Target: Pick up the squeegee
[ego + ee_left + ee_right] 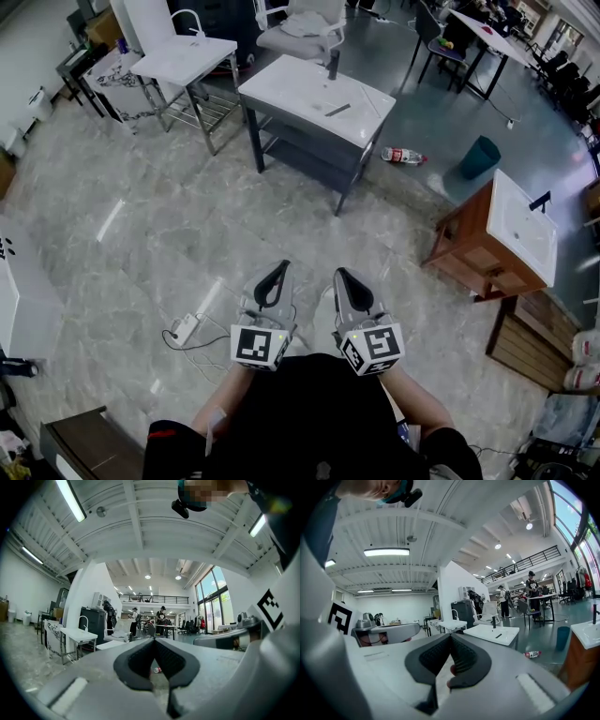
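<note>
1. Head view.
   - Step in hand, as I judge it: the approach, with no grasp begun.
   - A slim dark tool, most likely the squeegee (337, 110), lies flat on the white worktop (295, 82), toward its right half. It sits in front of a dark upright fixture (333, 64) near the worktop's back edge.
   - The left hand-held gripper (279, 266) and right hand-held gripper (340, 273) sit side by side, well short of the worktop. Both are over the floor and point toward the worktop.
   - A plastic bottle (403, 156) lies on the floor just off the worktop's right corner.

2. Left gripper view.
   - Jaws closed, tips meeting, nothing between the pads.
   - The squeegee cannot be made out here.
   - The bottle shows small through the hollow below the tips.

3. Right gripper view.
   - Jaws closed tip to tip here too, with nothing pinched.
   - A small reddish patch shows in the hollow under the tips, too blurred to name.
   - The worktop lies ahead and to the right of the jaws. The squeegee is a dark sliver on it, well apart from the tips.

4. Next move, my judgement.
   - Close the distance to the worktop and open one gripper's jaws.
   - Come in low so the pads straddle the tool.
   - The tool is thin and lies flat on a smooth top, so a shallow bite may skid off it.
</note>
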